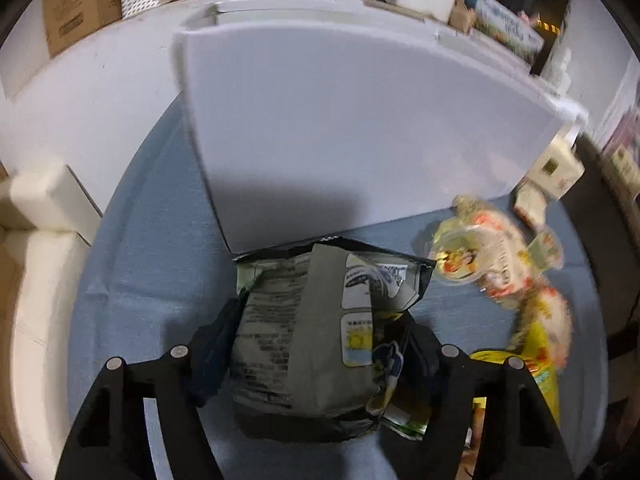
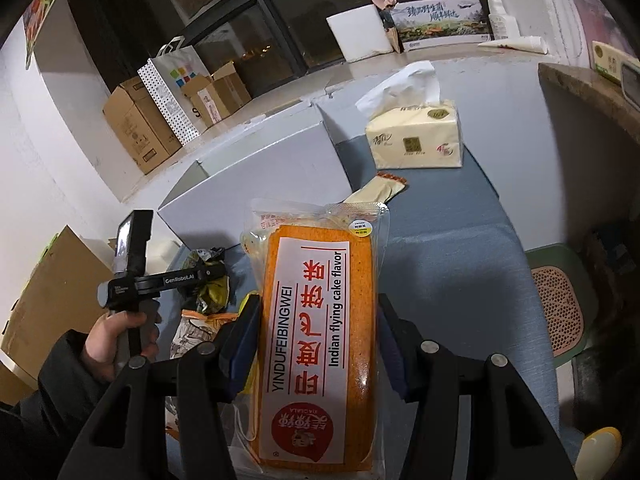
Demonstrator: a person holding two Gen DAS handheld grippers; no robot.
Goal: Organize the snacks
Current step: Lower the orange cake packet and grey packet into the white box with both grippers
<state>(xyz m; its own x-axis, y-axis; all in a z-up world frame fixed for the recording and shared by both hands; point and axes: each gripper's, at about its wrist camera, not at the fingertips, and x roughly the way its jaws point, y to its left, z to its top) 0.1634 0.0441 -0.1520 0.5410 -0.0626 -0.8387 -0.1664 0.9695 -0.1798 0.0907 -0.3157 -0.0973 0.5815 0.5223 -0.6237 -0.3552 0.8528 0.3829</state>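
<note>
The cake pack has a white label with black letters going up its side: "YINDUFEIBINGWEI" and "Indian flying cake flavor". Between those two lines stand big red Chinese signs. At the near end of the label is a red round badge with white signs and the small word "XIAGUALA" (it is upside down from here). The black bar of the left claw says "GenRoboLAI" in white. The tissue pack has dark and red signs, too small to read. The poster on the far ledge has dark brush signs. The grey snack bag is full of tiny print, too blurred to read.
</note>
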